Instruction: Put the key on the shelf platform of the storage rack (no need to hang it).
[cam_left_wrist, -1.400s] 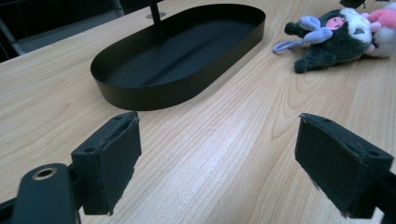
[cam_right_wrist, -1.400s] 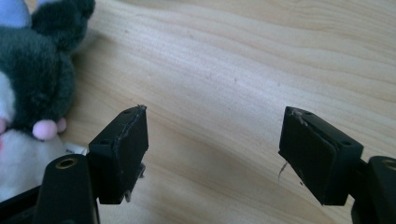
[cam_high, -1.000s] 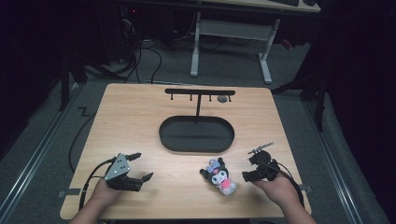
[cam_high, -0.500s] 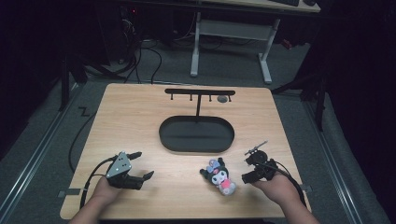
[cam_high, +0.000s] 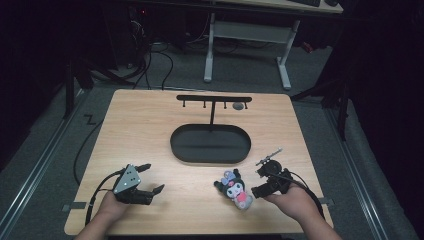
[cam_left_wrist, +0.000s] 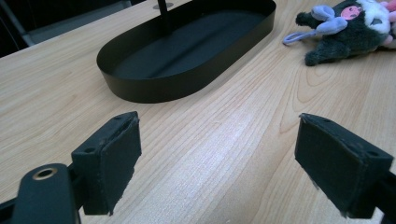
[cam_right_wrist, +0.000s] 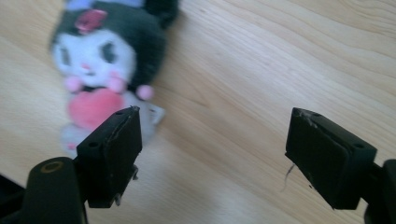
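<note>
The left gripper (cam_high: 150, 178) rests near the table's (cam_high: 150, 125) front left, jaws spread wide over bare wood, holding nothing. The right gripper (cam_high: 260, 177), front right, is equally wide open and empty; in its own view the plush (cam_right_wrist: 105, 65) lies blurred just beyond its left jaw, which hides the toy's lower edge. The black tray (cam_high: 210, 143) sits mid-table; its stand's (cam_high: 214, 100) hooks are too small to read.

Overhead forward view; low gripper cameras, both near plush toy (cam_high: 235, 188).
</note>
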